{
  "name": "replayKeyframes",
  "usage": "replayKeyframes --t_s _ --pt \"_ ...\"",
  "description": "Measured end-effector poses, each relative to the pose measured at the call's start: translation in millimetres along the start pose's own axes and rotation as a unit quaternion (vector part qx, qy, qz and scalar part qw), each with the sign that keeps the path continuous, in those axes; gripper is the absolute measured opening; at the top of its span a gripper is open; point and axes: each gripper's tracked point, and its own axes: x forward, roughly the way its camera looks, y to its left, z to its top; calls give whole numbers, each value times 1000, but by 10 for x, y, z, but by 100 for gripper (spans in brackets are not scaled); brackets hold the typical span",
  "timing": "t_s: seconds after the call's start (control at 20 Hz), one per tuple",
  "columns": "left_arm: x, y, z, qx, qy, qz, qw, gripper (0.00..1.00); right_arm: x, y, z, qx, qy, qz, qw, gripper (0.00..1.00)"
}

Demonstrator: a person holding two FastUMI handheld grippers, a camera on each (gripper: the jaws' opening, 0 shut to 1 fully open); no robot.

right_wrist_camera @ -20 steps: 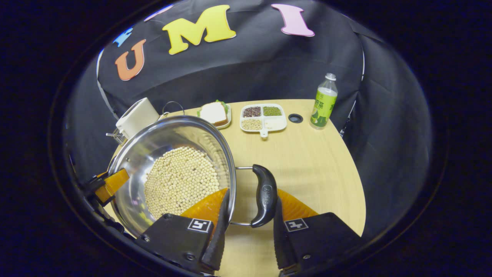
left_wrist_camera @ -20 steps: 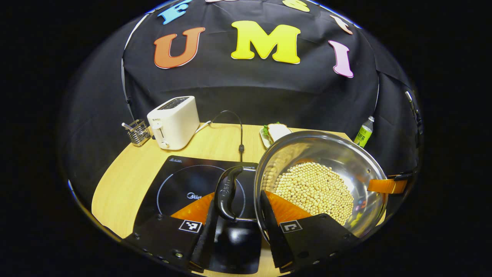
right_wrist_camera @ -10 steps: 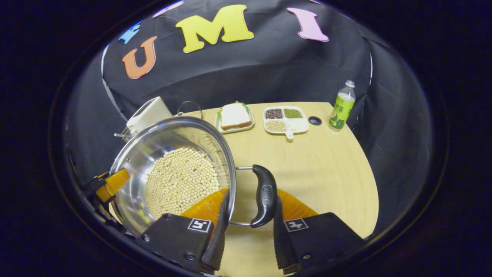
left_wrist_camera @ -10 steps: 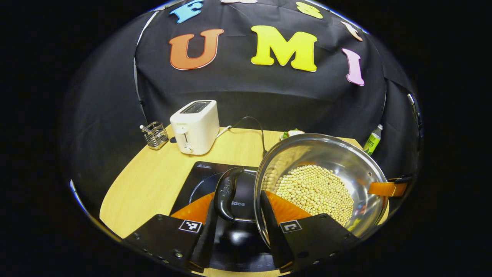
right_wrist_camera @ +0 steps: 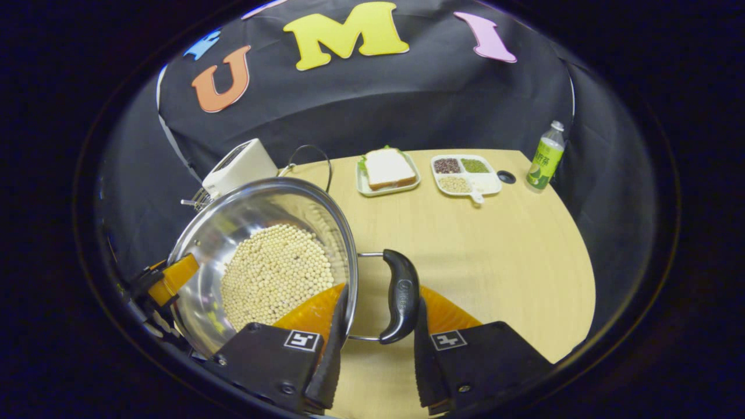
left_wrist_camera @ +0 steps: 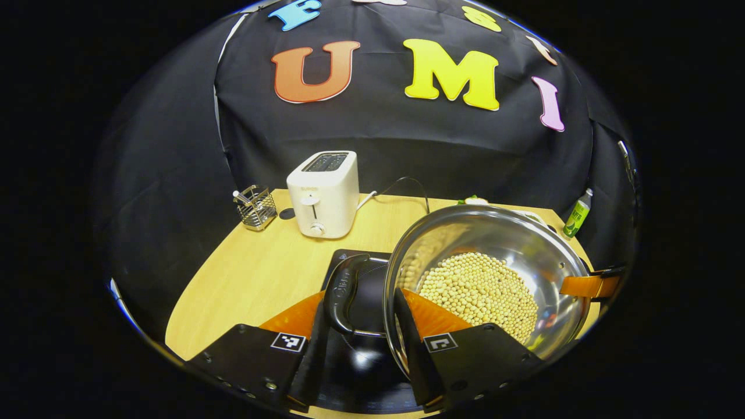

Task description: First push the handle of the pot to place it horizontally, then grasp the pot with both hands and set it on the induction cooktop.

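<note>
Left gripper view: the left hand-held gripper is closed around the pot's black side handle, one finger outside the handle, the other inside the rim. The pot is held at 3 o'clock of centre, loaded with pale beans, its near edge above the induction cooktop, which is seen at 6 o'clock on the tabletop. Whether the pot touches the cooktop cannot be told. A white toaster and a wire holder are seen at 11 o'clock; a green bottle stands at 3 o'clock.

Right gripper view: the right hand-held gripper is clamped the same way on the opposite handle, the pot body lying at 9 o'clock. The other gripper is seen at the far rim, 8 o'clock. A sandwich plate and a divided dish are seen at 12 to 1 o'clock.
</note>
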Motion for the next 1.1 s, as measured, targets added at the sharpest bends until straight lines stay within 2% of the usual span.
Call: replayKeyframes --t_s 0.6,0.95,1.0,1.1 --pt "351 472 -125 0 20 -1 1000 59 364 512 -110 14 14 -12 1000 53" --pt "402 476 -195 7 21 -13 1000 59 476 549 -258 25 14 -27 999 53" --pt "409 486 -215 5 21 -14 1000 59 488 544 -256 24 9 -30 999 55" --pt "429 496 -275 -4 28 -19 999 59 470 552 -235 16 -1 -37 999 53"
